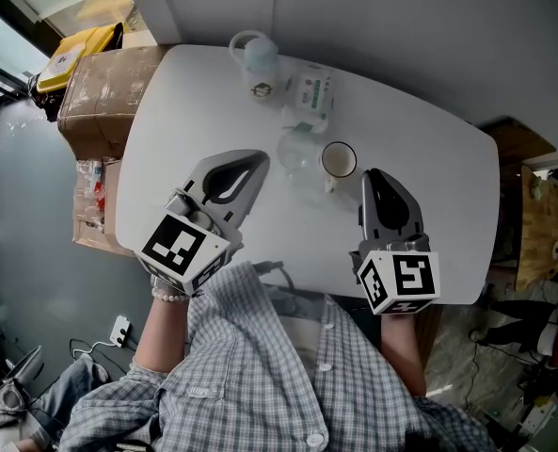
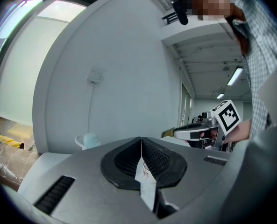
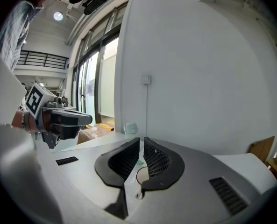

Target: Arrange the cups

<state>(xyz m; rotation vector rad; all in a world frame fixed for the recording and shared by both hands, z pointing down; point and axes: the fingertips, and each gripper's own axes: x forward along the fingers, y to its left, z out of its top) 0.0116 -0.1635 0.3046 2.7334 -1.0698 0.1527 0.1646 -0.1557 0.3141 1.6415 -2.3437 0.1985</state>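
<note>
While the left tool [image 2: 141, 143] has its jaws pressed together in one tight line, the right tool [image 3: 141, 143] is all but closed too, with just a thin slit between the tips and nothing pinched in it. Low down behind the left tool's tips a white bit [image 2: 145, 178] with reddish marks peeks through, can't tell what that is. Through the right tool's slit you get the round rim of the white cup [image 1: 339, 159], which sits straight ahead of that tool, just beside its tips. Right next to that cup, on the side toward the left tool, stands a clear glass [image 1: 295, 149]; whether the two touch I can't tell. The glass is ahead of the left tool's tips and a little to their right, near but apart. Further out past both lies a white packet [image 1: 313, 92] with green print, and beyond that a jug [image 1: 257, 59] with a handle and a pale blue lid, near the far edge. All of it is on the white tabletop [image 1: 429, 186], with both tools over its near part. Well off to the left tool's outer side, past the edge, there's a cardboard box [image 1: 100, 97].
</note>
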